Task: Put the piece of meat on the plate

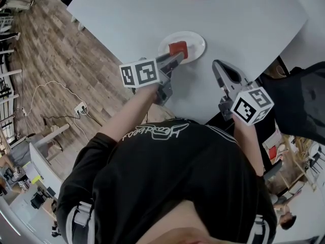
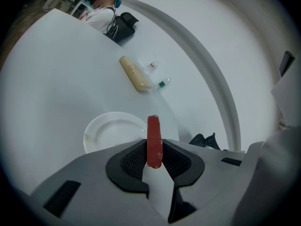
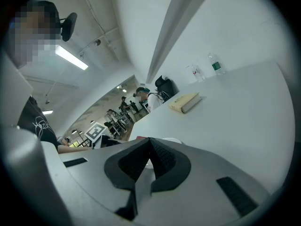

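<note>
**Inspector:** Red slab, even in colour, flat-sided with squared ends. Is that the piece of meat (image 2: 154, 140)?

**Onlooker:** Yes. It stands on edge between the pads of the left gripper (image 2: 154, 158), which are closed across its two broad faces at the lower end. The upper half sticks out past the jaws.

**Inspector:** Location?

**Onlooker:** From the head view it hangs over the near part of the white plate (image 1: 197, 38), which sits on the pale table (image 1: 238, 19). I cannot tell whether it touches the dish.

**Inspector:** Handling?

**Onlooker:** I judge it light and fairly stiff, since the free end stands straight with no sag. The faces look smooth, so it could slip under a loose pinch. Gripping across the flat sides, as now, seems the right hold. It should not be fragile, though it may tip over flat once let go.

**Inspector:** Other tool?

**Onlooker:** The right gripper (image 3: 149, 147) has its jaws together with nothing between them. It is held well apart from the plate, near the table's edge.
</note>
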`<state>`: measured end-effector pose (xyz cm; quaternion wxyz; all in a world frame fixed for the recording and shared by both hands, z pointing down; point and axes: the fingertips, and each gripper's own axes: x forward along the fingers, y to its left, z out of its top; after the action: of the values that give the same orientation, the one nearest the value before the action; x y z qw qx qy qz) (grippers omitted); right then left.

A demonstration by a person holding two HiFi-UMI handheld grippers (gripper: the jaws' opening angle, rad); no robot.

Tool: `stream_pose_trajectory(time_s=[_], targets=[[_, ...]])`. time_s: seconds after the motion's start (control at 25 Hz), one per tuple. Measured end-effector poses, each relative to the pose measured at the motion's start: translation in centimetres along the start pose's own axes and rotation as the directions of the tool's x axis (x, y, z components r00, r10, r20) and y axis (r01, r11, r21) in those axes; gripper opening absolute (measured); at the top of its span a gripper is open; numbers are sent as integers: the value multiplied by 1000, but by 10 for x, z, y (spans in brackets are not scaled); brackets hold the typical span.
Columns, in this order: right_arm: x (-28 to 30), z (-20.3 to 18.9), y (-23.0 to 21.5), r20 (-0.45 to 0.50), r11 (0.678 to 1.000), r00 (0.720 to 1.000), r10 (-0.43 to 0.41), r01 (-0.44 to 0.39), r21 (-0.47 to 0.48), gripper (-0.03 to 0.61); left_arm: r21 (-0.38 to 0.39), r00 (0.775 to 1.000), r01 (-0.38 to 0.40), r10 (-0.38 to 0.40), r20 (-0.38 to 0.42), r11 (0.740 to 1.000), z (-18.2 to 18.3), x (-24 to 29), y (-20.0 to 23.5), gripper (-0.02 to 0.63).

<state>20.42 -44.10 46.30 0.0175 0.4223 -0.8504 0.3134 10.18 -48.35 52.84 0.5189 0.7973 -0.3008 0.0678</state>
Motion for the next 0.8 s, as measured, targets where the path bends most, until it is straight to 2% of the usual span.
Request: stream_pose_trajectory(time_s=[0.52, 0.8], targets=[[2, 1, -6, -3, 1000, 1000, 5, -5, 7, 8, -64, 995, -94, 92, -43, 993, -6, 13, 31, 92], [1, 3, -7, 1, 1000, 1000, 2, -2, 8, 6, -89, 993, -111, 106, -53, 990, -5, 13, 32, 94]])
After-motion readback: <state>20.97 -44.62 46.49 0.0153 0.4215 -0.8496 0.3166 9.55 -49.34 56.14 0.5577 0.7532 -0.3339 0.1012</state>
